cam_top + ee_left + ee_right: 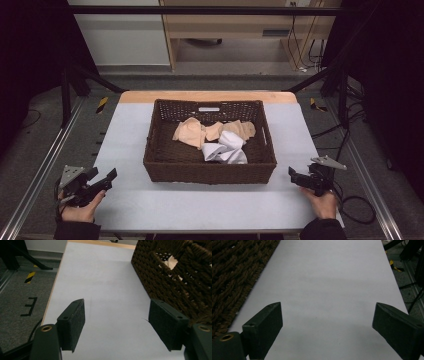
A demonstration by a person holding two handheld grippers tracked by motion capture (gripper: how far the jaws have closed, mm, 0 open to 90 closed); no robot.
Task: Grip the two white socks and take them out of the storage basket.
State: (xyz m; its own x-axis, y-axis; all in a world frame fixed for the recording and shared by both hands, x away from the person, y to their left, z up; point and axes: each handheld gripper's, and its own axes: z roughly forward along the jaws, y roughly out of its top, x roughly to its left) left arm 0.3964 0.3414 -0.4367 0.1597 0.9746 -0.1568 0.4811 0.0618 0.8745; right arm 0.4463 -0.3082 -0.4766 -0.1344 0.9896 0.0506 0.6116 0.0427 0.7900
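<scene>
From above, the left gripper (102, 178) and right gripper (295, 175) are hovering low at the wicker basket's (210, 172) near corners, both gaping wide and empty. The basket is sitting mid-counter (200, 205), cradling crumpled cloths (215, 137). The left gripper (116, 322) view is showing the basket (170, 277) just right of its jaws. The right gripper (327, 325) view is showing the basket (234, 272) just left of its jaws.

One woven basket (210, 167) is seen at the centre of the frame. Inside it, two peach cloths (190, 132) and one white cloth (226, 149) (crumpled together) are counted. Two grippers are held, at lower left (102, 179) and lower right (294, 175).
</scene>
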